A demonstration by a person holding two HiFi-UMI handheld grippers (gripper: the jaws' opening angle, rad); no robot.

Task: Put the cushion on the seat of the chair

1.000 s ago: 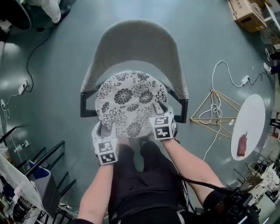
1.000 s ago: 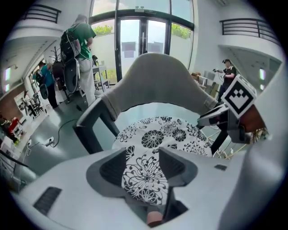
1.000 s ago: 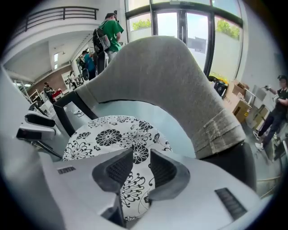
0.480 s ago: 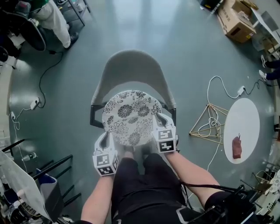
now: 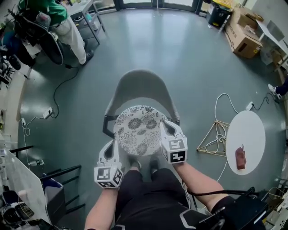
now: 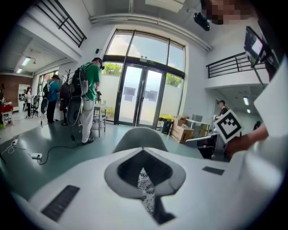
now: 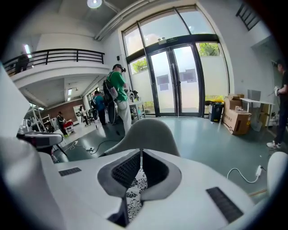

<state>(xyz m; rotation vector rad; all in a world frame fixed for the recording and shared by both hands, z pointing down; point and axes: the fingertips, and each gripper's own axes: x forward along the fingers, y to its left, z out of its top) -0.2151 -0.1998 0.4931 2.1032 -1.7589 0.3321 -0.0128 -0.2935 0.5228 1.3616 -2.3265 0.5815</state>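
Grey-green polished floor [image 5: 189, 58] is spreading through a tall hall, with glass doors [image 6: 139, 99] standing far beyond the chair [image 5: 141, 87]. The round flower-patterned cushion [image 5: 137, 130] is being held over the chair's seat, in front of its curved grey backrest, and is hiding the seat in the head view. The left gripper [image 5: 111, 144] is pinching the cushion's edge at the chair's front left, its jaws pressing together on the printed fabric. The right gripper [image 5: 167, 126] is taking the opposite edge at the chair's front right, its jaws closing with the patterned fabric caught between the pads. A round white table [image 5: 245, 134] is standing to the right of the chair, and a wire frame [image 5: 211, 137] is lying between the two. A cardboard box [image 5: 243, 33] is sitting well behind the chair to the right, and a person in a green top [image 5: 49, 11] is standing well behind it to the left
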